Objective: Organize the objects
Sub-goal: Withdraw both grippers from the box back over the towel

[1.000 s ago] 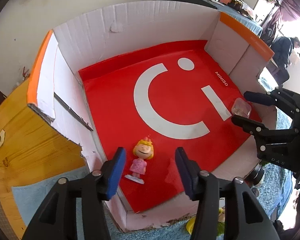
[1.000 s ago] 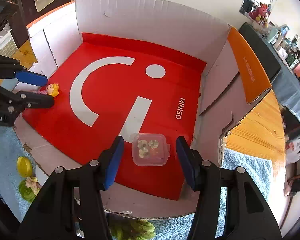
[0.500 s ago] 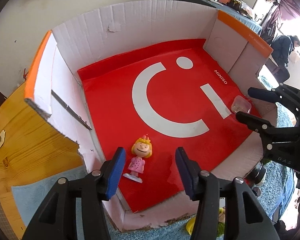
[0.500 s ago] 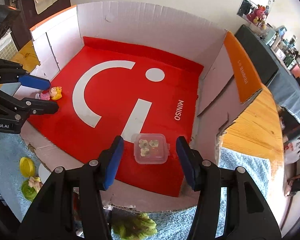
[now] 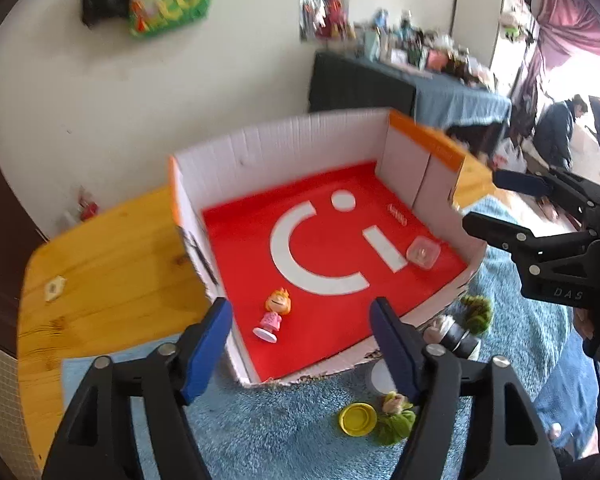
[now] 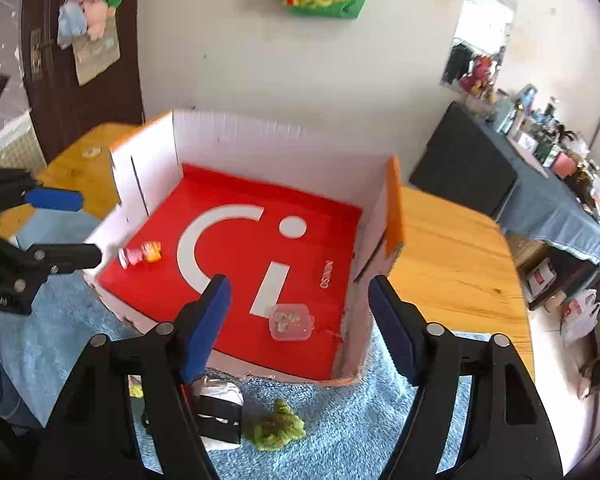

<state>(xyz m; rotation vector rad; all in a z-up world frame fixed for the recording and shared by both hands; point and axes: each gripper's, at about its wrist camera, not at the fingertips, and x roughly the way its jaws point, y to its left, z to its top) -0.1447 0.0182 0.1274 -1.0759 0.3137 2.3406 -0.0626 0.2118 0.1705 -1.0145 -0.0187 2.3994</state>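
Figurine [image 5: 275, 314] and tub [image 5: 423, 252] lying in box [image 5: 284, 148]; cap [image 5: 358, 419], green toys [image 5: 396, 420] left on rug. Left gripper [image 5: 300, 344] and right gripper [image 6: 298, 326] just spread wider, empty.

1. The box [image 5: 284, 148] has white walls with orange top edges; its floor is bright red, marked with a white curved stroke, a white dot, a white bar and small white lettering.
2. The figurine [image 5: 274, 314] has orange-yellow hair, a pink dress and a white base.
3. The tub [image 6: 292, 322] is clear plastic, with pale yellowish bits inside.
4. The mat [image 5: 284, 432] is fluffy blue.
5. The table [image 5: 108, 264] is honey-coloured wood with visible grain.
6. The cap [image 5: 358, 420] is yellow.
7. The green toy [image 6: 276, 428] is mossy green.
8. Both grippers are black with blue pads [image 6: 206, 322].
9. The wall [image 6: 260, 64] is off-white.
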